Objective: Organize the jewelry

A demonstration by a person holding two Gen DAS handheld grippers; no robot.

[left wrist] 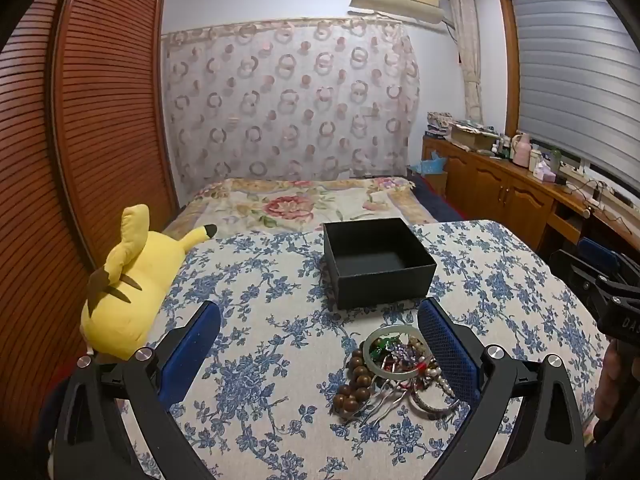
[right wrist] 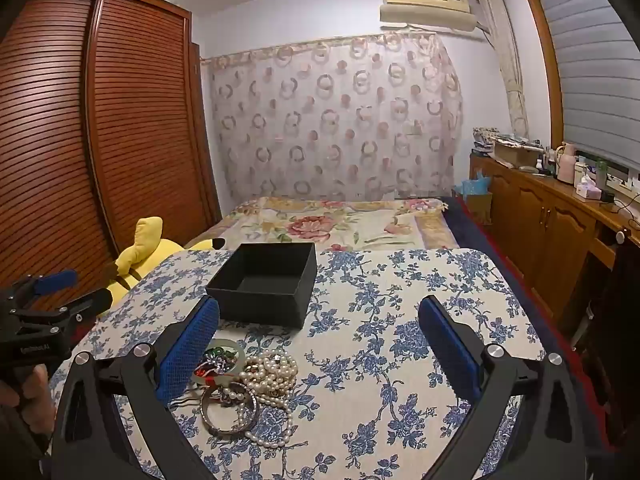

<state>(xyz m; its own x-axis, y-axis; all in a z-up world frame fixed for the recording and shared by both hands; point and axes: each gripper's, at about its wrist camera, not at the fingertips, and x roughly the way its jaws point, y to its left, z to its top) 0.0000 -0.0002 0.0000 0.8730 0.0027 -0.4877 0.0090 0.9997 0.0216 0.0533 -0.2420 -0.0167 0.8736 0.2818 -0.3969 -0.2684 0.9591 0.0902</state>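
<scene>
A heap of jewelry [left wrist: 394, 372] lies on the blue-flowered tablecloth [left wrist: 256, 344]: brown wooden beads [left wrist: 358, 384], a pale green bangle [left wrist: 394, 354], pearls [right wrist: 272, 380] and a silver bangle [right wrist: 229, 410]. Behind it stands an open, empty black box [left wrist: 378, 262] [right wrist: 264, 282]. My left gripper [left wrist: 320, 316] is open, hovering above the cloth with the heap beside its right finger. My right gripper [right wrist: 320, 316] is open too, and the heap sits by its left finger. Each gripper shows at the edge of the other's view, the right gripper [left wrist: 600, 280] and the left gripper [right wrist: 60, 292].
A yellow plush toy [left wrist: 128, 292] lies at the table's left edge. Beyond the table is a bed with a floral cover [left wrist: 304, 204]. A slatted wooden wardrobe [left wrist: 80, 120] stands left, and a wooden sideboard [left wrist: 512, 188] with bottles runs along the right.
</scene>
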